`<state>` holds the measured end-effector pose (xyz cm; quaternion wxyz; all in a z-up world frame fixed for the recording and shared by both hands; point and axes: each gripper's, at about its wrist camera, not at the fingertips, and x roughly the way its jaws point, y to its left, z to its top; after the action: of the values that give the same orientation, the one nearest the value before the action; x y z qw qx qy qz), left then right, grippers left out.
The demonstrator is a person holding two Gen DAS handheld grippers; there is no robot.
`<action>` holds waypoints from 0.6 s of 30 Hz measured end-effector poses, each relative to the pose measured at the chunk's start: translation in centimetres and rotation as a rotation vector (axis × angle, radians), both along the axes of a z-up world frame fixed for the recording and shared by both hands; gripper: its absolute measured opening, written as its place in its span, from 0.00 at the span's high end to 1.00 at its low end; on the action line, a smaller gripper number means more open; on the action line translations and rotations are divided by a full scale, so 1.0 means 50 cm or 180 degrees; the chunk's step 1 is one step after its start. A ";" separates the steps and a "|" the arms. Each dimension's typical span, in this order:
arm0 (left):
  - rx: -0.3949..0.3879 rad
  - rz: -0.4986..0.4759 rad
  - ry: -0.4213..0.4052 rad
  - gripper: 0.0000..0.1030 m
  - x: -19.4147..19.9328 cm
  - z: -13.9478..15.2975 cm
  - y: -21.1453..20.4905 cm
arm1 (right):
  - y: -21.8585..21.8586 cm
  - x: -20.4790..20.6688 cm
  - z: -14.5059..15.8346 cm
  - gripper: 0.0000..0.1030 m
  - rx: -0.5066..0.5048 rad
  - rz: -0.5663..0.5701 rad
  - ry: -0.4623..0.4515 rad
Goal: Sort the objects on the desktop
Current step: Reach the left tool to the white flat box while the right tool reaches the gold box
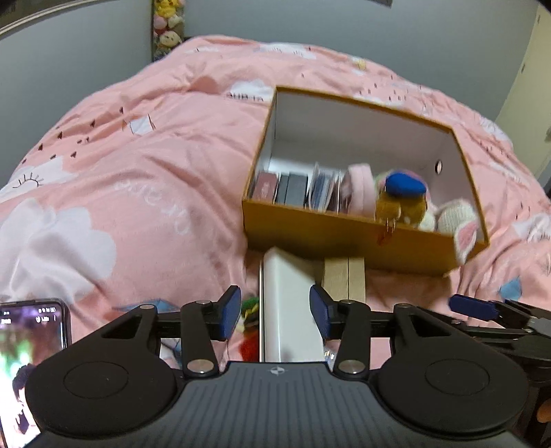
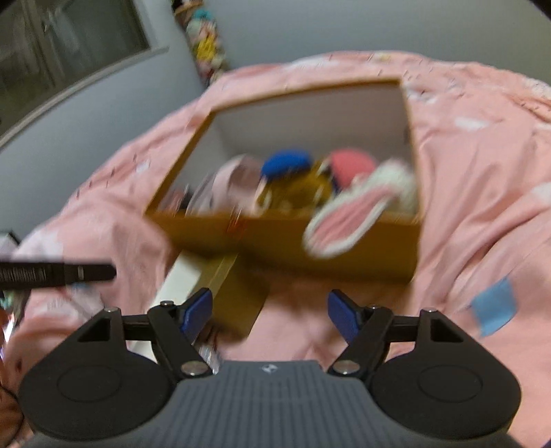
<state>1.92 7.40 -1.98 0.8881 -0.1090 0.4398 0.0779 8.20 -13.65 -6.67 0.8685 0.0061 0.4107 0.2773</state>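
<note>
Two handheld grippers hover over a pink-covered bed near an open cardboard box.

The box [image 1: 344, 237] sits far centre, holding cards and plush toys [image 1: 403, 196]. Left gripper [image 1: 274, 312] jaws straddle a white case [image 1: 286, 310] without pressing; right gripper [image 2: 270, 315] jaws gape wide, empty.

A pink cloud-printed cotton quilt [image 1: 144, 179] covers the bed. A lit black smartphone [image 1: 32, 348] lies at its near left edge. Colourful plush toys [image 1: 167, 27] hang against the grey wall [image 1: 361, 24].
</note>
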 end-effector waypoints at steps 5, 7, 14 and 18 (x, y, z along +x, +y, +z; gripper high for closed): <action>-0.0006 -0.0054 0.0220 0.48 0.008 -0.039 -0.011 | 0.021 -0.003 -0.031 0.27 -0.0196 0.0102 0.0150; 0.0005 -0.0045 0.0264 0.48 0.010 -0.054 -0.011 | 0.022 -0.004 -0.035 0.30 -0.0203 0.0140 0.0166; -0.0148 0.0021 0.0442 0.48 0.046 -0.102 0.008 | 0.064 0.004 -0.045 0.31 -0.0410 0.0506 0.0124; -0.0309 0.0029 0.0542 0.48 0.067 -0.127 0.021 | 0.087 -0.003 -0.042 0.31 -0.0550 0.0790 -0.0043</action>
<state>5.27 8.46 -8.31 0.8408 -0.1469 0.5164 0.0694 8.04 -9.27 -8.78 0.8276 -0.1214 0.4248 0.3463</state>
